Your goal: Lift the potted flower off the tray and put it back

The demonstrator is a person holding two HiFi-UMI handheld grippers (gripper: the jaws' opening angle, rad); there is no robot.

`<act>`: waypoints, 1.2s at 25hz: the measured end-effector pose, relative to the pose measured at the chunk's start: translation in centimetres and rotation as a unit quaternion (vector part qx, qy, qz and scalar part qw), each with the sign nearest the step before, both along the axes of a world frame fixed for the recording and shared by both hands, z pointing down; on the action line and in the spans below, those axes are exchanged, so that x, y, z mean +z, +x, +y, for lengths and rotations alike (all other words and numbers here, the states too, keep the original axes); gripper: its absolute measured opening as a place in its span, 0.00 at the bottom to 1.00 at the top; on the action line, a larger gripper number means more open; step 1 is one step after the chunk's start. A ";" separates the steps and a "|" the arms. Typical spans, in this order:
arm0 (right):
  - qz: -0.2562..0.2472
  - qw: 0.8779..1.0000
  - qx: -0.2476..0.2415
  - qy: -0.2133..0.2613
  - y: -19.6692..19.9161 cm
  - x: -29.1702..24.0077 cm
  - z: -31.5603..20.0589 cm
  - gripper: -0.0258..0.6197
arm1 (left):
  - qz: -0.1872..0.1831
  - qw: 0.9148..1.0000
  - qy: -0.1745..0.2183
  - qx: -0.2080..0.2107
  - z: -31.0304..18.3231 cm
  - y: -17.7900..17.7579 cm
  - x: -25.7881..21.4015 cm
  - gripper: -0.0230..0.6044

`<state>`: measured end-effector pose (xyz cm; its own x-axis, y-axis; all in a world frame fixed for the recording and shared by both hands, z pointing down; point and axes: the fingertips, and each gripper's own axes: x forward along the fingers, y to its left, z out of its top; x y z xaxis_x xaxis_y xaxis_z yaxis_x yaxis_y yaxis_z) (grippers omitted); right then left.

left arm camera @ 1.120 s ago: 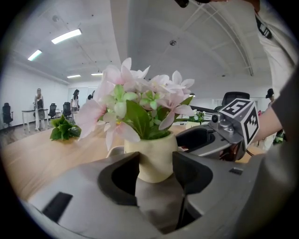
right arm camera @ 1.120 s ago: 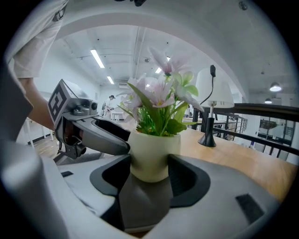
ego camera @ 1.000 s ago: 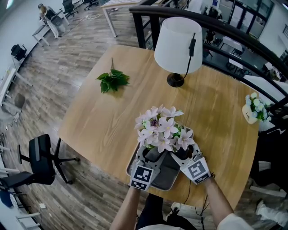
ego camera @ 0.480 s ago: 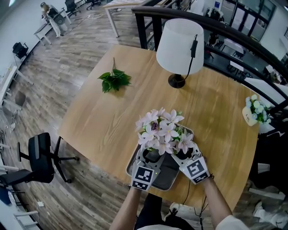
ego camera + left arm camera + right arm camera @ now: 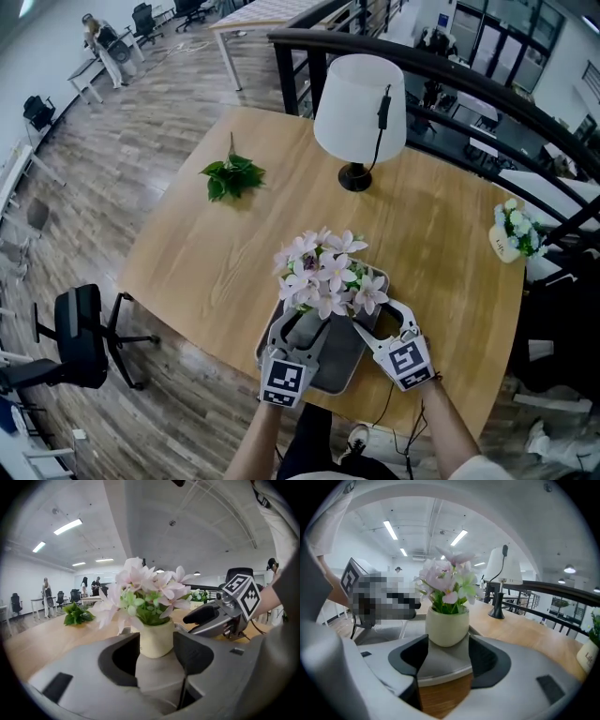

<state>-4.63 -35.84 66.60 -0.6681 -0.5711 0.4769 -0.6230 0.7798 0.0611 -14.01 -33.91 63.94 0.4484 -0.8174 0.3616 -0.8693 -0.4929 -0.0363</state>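
Wood table (image 5: 206,253) fills most of the head view, w/ plank floor round it and a black railing (image 5: 469,80) along its far side. Black office chair (image 5: 80,337) stands on the floor off the table's left edge. White-shaded lamp (image 5: 359,108) w/ dark base stands upright at the table's far side, well apart from the rest.

Grey tray (image 5: 342,361) lies at the near edge, right in front of the person. L gripper (image 5: 302,325) and R gripper (image 5: 382,319) both reach over the tray's near part, one from each side, tips toward its middle.

Pot (image 5: 447,627), cream, stands upright on the tray, not lifted. Pink-white blooms (image 5: 323,274) hide it from above.

L jaws wide: pot shows in the gap at the tips, w/ bare tray btwn the pads nearer in. Can't see either pad pressing. R jaws wide too and have just been opening further. Pot sits just beyond their tips, clear of both pads, w/ only tray and table edge btwn them.

Green sprig (image 5: 231,175) lies loose on the table's far-left part. Small white vase (image 5: 511,236) w/ flowers sits at the right edge.
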 end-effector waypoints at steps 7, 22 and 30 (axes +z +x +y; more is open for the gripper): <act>-0.017 0.999 0.039 0.024 3.0 -4.2 1.6 0.48 | 0.002 1.000 0.019 -0.006 2.9 -0.2 -2.8 0.41; -0.059 0.994 0.009 0.093 4.3 -17.0 12.4 0.48 | -0.010 0.996 0.087 -0.009 12.0 1.3 -13.8 0.31; -0.058 0.992 0.049 0.105 7.0 -22.4 16.3 0.38 | -0.009 0.991 0.131 -0.010 17.6 3.2 -20.1 0.30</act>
<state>2.37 -19.57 44.23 -0.6478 -0.7145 0.2642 -0.7076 0.6929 0.1388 -10.81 -16.27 43.83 0.4266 -0.8930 0.1432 -0.8769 -0.4472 -0.1764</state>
